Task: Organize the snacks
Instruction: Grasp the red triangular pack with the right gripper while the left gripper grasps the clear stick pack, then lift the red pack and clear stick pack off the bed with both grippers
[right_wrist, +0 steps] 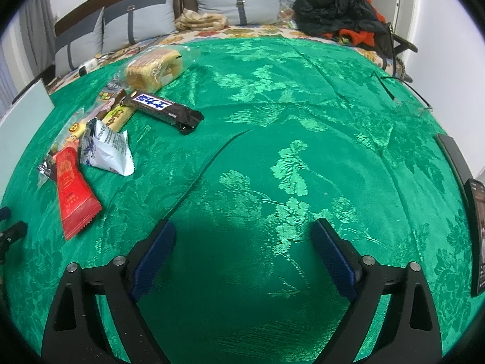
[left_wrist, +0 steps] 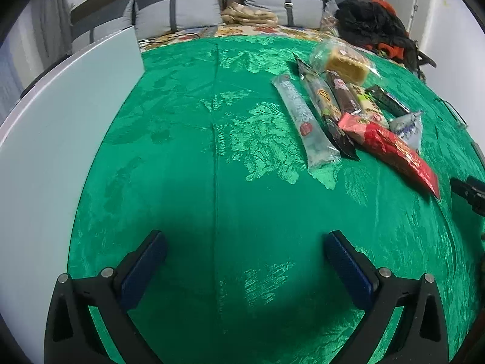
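Several snack packets lie in a loose group on the green cloth [left_wrist: 212, 182]. In the left wrist view they are at the upper right: a long silver stick pack [left_wrist: 303, 121], a dark stick pack [left_wrist: 327, 112], a red packet [left_wrist: 391, 148] and a bagged bread loaf [left_wrist: 345, 60]. In the right wrist view they are at the upper left: the red packet [right_wrist: 72, 194], a white pouch [right_wrist: 109, 148], a dark chocolate bar [right_wrist: 163, 109] and the bread [right_wrist: 154, 69]. My left gripper [left_wrist: 245, 251] and my right gripper [right_wrist: 244, 236] are both open and empty above bare cloth.
A white board [left_wrist: 60, 139] lies along the left edge of the cloth. A phone [right_wrist: 479, 236] and a dark flat object [right_wrist: 454, 154] lie at the right edge. Cushions [left_wrist: 194, 12] and a black and orange clothes pile [right_wrist: 336, 9] sit beyond the far edge.
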The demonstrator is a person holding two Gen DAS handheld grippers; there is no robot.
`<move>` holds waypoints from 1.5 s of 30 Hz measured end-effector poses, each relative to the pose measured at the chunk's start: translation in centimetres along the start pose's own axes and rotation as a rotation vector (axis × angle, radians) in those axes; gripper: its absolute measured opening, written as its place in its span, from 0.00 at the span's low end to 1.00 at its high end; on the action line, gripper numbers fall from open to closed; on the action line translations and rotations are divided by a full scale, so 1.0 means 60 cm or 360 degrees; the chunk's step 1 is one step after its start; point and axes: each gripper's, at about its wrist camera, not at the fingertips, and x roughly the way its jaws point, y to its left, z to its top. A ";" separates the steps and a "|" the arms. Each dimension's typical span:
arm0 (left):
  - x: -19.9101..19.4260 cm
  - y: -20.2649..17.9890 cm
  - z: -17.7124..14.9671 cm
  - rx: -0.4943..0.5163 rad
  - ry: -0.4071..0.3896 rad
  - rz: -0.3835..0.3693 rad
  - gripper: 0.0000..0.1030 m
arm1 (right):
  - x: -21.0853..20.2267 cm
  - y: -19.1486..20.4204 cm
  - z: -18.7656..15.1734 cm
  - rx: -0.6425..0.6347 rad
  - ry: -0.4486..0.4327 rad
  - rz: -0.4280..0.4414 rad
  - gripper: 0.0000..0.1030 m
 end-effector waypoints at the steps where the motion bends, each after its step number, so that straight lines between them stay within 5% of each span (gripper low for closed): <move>1: -0.001 0.000 -0.002 -0.0004 -0.0005 0.0004 1.00 | 0.001 0.002 0.000 -0.0005 0.0002 -0.0004 0.93; 5: -0.003 -0.001 -0.006 -0.0013 -0.0017 0.0014 1.00 | 0.000 0.013 0.010 -0.0089 0.0101 0.0042 0.89; 11: -0.004 0.000 -0.006 -0.0016 -0.0017 0.0016 1.00 | -0.050 0.142 0.056 -0.0341 0.0101 0.0510 0.89; 17: -0.003 0.000 -0.006 -0.0014 -0.0016 0.0015 1.00 | 0.036 0.269 0.102 -0.0603 0.0379 0.0430 0.79; 18: -0.003 0.000 -0.006 -0.0014 -0.0016 0.0015 1.00 | 0.043 0.276 0.105 -0.0602 0.0400 0.0431 0.54; 19: -0.003 0.000 -0.005 -0.0014 -0.0015 0.0015 1.00 | 0.049 0.281 0.105 -0.0591 0.0428 0.0437 0.15; 26: 0.000 0.004 0.010 0.0061 0.0091 -0.0038 1.00 | -0.001 0.174 0.063 -0.0213 0.0430 0.0661 0.15; 34: 0.030 0.031 0.164 -0.0240 0.0043 -0.0265 0.94 | -0.070 0.060 -0.005 0.0202 0.0304 0.0907 0.15; 39: 0.092 0.003 0.208 -0.0201 0.0156 -0.0177 0.69 | -0.091 0.047 -0.014 0.0212 0.0220 0.0926 0.15; 45: 0.116 -0.059 0.205 -0.0009 0.0148 -0.0114 0.67 | -0.096 0.036 -0.029 0.0213 0.0210 0.0921 0.15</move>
